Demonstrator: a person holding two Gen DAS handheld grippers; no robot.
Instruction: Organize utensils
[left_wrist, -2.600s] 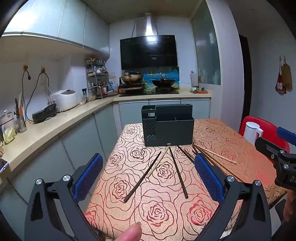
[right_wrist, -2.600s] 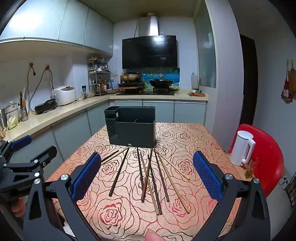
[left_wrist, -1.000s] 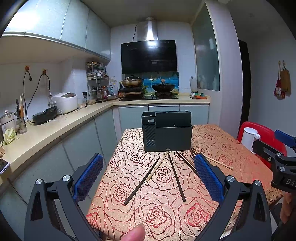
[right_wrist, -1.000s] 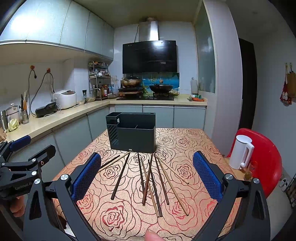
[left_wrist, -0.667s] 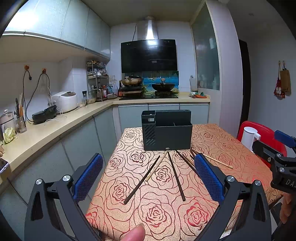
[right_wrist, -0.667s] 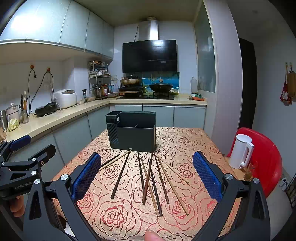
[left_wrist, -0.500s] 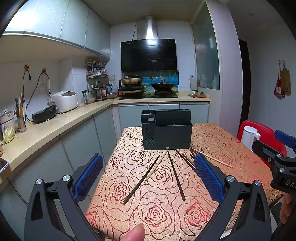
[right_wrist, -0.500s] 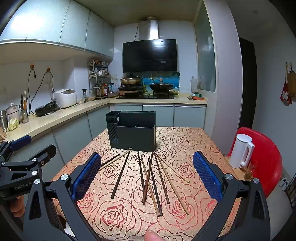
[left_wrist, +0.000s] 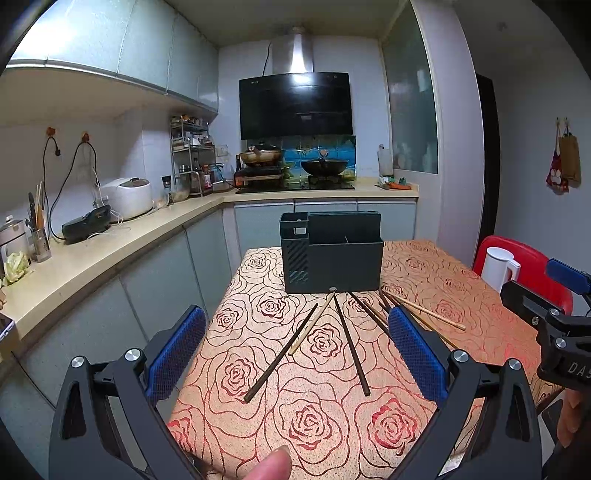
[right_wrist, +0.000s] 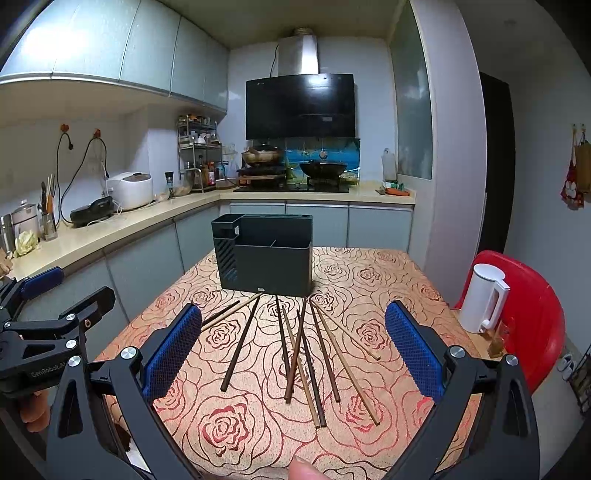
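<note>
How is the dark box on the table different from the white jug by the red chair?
The dark grey plastic utensil box is wide and boxy, with an open top split into compartments; the white plastic kettle is tall, rounded and closed on top. The box has no handle, while the kettle has one on its side. The box sits mid-table behind the wooden chopsticks; the kettle stands off to the right. Both stand upright.

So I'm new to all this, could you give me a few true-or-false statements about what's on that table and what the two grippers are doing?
1. The chopsticks lie loose on the tablecloth. True.
2. The dark holder stands upright beyond them. True.
3. The right gripper grips a chopstick. False: it is open and holds nothing.
4. The left gripper is clamped shut. False: its jaws stand wide apart.
5. The white kettle stands inside the holder. False: it stands off to the right, by the red chair.
</note>
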